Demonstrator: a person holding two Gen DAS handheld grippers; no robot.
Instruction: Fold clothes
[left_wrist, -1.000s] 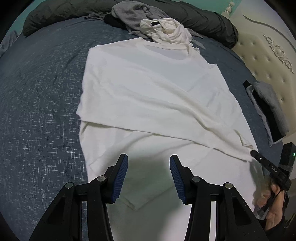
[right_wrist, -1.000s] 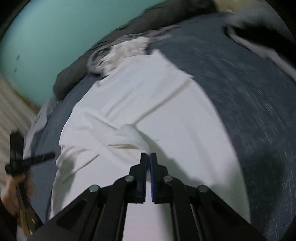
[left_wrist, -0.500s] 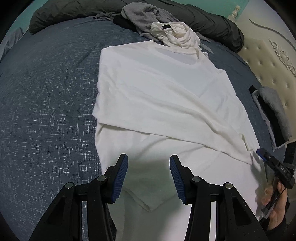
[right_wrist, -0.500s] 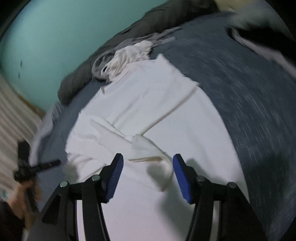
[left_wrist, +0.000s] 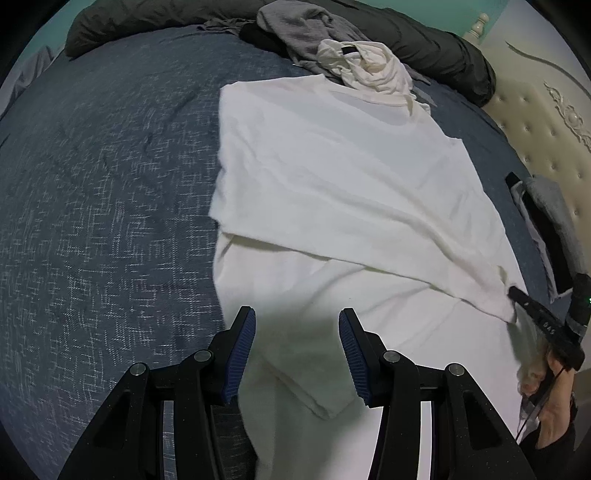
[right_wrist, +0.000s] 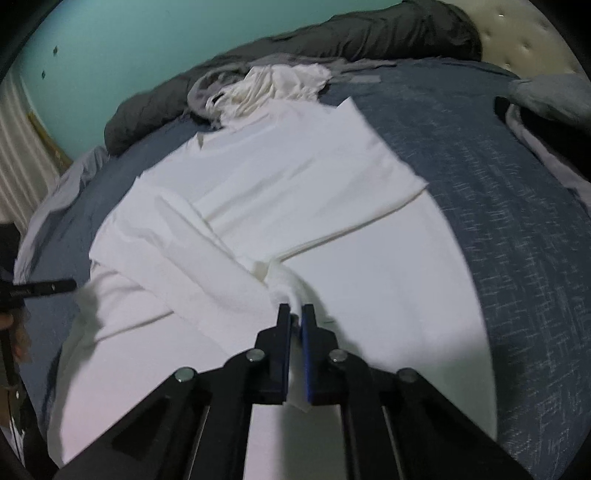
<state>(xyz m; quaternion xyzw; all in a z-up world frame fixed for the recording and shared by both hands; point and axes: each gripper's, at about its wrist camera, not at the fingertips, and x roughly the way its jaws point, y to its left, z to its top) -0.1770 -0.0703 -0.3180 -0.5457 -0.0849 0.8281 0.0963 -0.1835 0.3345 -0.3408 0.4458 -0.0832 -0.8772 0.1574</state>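
A white shirt (left_wrist: 351, 192) lies spread on the blue bedspread (left_wrist: 92, 221), its upper part folded across. My left gripper (left_wrist: 297, 336) is open and empty, just above the shirt's near edge. My right gripper (right_wrist: 296, 314) is shut on a bunched fold of the white shirt (right_wrist: 288, 284) near its middle. The right gripper also shows in the left wrist view (left_wrist: 517, 295) at the shirt's right corner. The left gripper shows in the right wrist view (right_wrist: 66, 285) at the left edge.
A pile of crumpled white (left_wrist: 369, 66) and grey clothes (left_wrist: 303, 26) lies at the far end of the bed, with a dark duvet (left_wrist: 443, 44) behind. Folded grey and black clothes (left_wrist: 546, 221) lie at the right by the padded headboard (left_wrist: 546, 122). A teal wall (right_wrist: 129, 48) is behind.
My right gripper was open half a second ago and has shut on a fold of the shirt again. The left gripper has shifted left a little and stays open.
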